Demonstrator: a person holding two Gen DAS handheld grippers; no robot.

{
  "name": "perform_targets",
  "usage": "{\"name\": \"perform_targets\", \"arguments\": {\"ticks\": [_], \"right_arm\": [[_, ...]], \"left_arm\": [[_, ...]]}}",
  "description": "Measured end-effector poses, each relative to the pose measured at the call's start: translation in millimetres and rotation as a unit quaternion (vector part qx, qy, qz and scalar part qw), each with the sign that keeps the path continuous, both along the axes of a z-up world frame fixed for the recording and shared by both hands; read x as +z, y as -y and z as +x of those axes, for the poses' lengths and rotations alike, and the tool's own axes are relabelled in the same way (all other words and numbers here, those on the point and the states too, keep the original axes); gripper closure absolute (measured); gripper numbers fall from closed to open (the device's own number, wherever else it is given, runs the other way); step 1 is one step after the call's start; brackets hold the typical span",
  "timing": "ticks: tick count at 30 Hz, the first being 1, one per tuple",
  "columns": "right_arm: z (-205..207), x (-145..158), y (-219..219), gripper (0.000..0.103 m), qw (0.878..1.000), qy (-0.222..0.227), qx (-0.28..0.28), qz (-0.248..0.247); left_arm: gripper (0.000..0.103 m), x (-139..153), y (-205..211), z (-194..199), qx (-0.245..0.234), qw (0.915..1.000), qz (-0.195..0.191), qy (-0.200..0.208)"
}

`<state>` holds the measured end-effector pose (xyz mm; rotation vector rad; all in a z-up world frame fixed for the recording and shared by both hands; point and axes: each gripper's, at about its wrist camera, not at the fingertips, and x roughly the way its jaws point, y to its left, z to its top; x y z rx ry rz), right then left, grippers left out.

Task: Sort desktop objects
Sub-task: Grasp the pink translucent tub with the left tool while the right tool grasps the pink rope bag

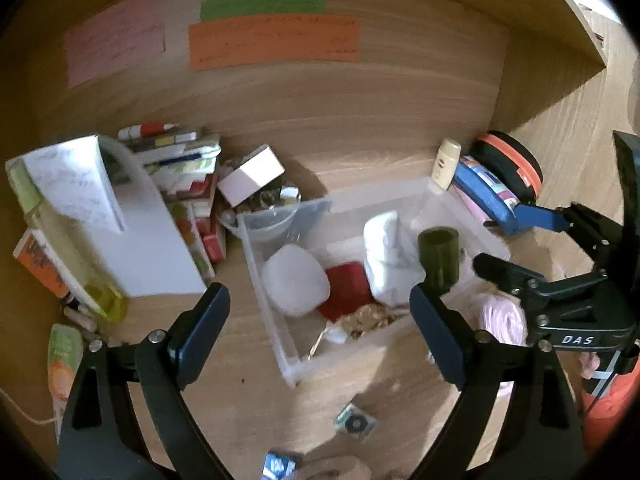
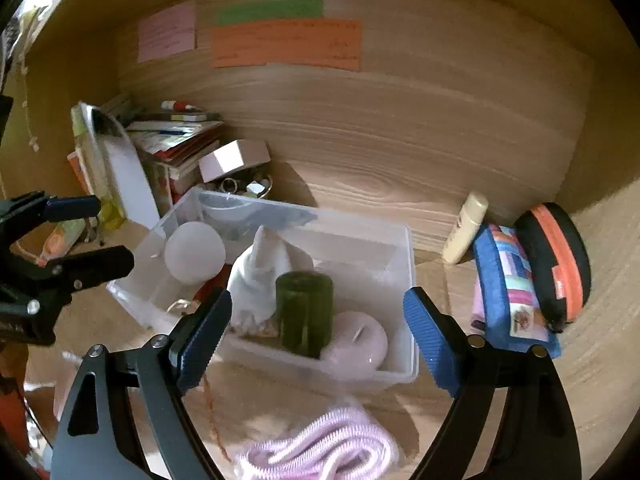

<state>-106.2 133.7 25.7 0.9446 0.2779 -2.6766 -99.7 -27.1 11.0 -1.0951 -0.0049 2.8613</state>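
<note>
Grippers both wide open, bin half filled

Right gripper (image 2: 318, 334) sits with its blue pads spread wide and nothing between them, aimed straight at the clear plastic bin (image 2: 410, 264). Makes sense as a hover spot: the dark green cylinder (image 2: 305, 308) stands upright right in front of it, at the bin's near wall next to a pale pink round thing (image 2: 362, 342). Whether the cylinder is inside the bin or just in front of the wall, I can't tell for sure; the left wrist view makes it look inside, by the right-hand edge.

Left gripper (image 1: 320, 332) is also wide open and empty, held over the bin's other side. From there you see what's collected: a white rounded object (image 1: 294, 280), something red (image 1: 346, 290), crumpled white cloth (image 1: 386, 258). So the bin looks like the drop spot for small loose stuff.

Further out, the pink coiled cord (image 2: 332, 444) lies on the desk just in front of the bin, still unsorted, probably the easiest next grab. Blue pencil case (image 2: 506, 292) and orange-and-black pouch (image 2: 558, 262) lean together at the right by the back wall, and books (image 1: 188, 168) are piled in the left corner.
</note>
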Motion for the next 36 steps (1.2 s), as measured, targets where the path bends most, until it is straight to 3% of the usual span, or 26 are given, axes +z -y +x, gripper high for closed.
{"name": "perform_targets", "arguments": {"ticks": [8,16,20,26,33,36], "right_arm": [[37,5,-11,0.016,1.000,-0.018,-0.014,-0.007],[57,-16,-28,0.011,0.999,0.000,-0.037,-0.006],[53,-27,-47,0.011,0.997,0.025,-0.060,-0.035],[40,-54,-61,0.011,0.988,0.084,-0.107,-0.074],[26,-85,-56,0.011,0.969,0.151,-0.154,-0.119],[28,-87,-62,0.011,0.960,0.146,-0.191,-0.147]], "left_arm": [[0.010,-8,5,38,0.013,0.9997,-0.019,0.005],[0.009,-29,9,80,0.035,0.9988,-0.016,0.031],[0.009,-44,9,98,0.043,0.9977,-0.009,0.050],[0.009,-63,5,122,0.045,0.9971,0.013,0.060],[0.009,-86,-2,110,0.038,0.9951,0.021,0.089],[0.009,-92,-4,106,0.023,0.9948,0.032,0.094]]}}
